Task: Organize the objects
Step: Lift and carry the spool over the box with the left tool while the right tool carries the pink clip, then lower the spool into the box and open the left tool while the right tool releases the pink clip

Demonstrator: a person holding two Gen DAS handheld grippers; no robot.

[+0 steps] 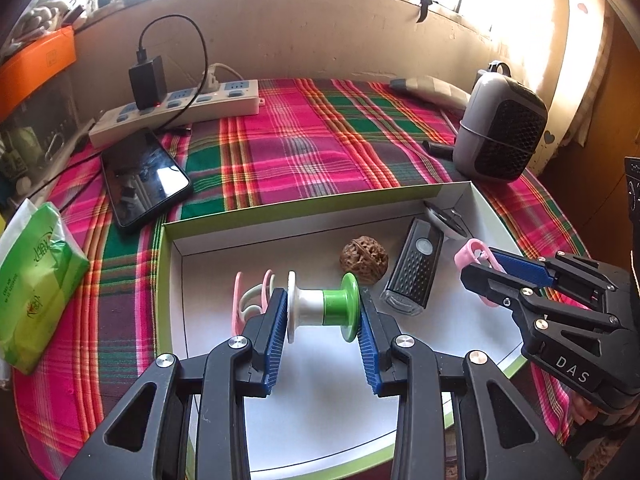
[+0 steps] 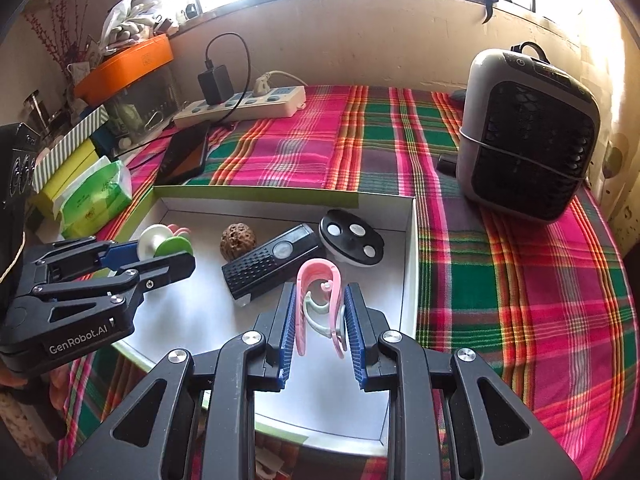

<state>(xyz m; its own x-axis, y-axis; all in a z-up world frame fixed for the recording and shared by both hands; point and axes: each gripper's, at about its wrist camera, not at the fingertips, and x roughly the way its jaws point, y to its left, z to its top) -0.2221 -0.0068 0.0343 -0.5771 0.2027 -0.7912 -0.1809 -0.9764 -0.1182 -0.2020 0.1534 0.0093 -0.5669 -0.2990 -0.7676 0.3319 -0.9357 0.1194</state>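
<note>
The left gripper [image 1: 323, 312] is about half spread and grasps a spool [image 1: 322, 307] by its two ends: one blue pad presses the white flange, the other pad presses the green flange. The spool lies sideways between the pads, above the floor of the box [image 1: 280, 204], at 7 o'clock in the box as the left wrist view shows it. Just behind it, at 10 o'clock from the spool, a second pink-and-white clip [image 1: 250, 300] is in the box.

The right gripper [image 2: 320, 316] is nearly closed and clenches a pink clip [image 2: 318, 280]. The blue pads squeeze its two arms from both sides, and the rounded top stands up past the fingertips. The clip is over the right part of the box, near the wall at 3 o'clock in the right wrist view.

On the box floor, between the two grippers, are a walnut [image 2: 239, 240], a black remote [image 2: 274, 266] and a round black disc [image 2: 352, 238] at 1 o'clock from the remote, touching it.

Writing: the side of the left gripper shows "GenRobot.AI" in the right wrist view, and the side of the right gripper shows "DAS" in the left wrist view. The green tissue pack [image 1: 36, 288] on the desk at 9 o'clock has print, but I cannot read it.
</note>
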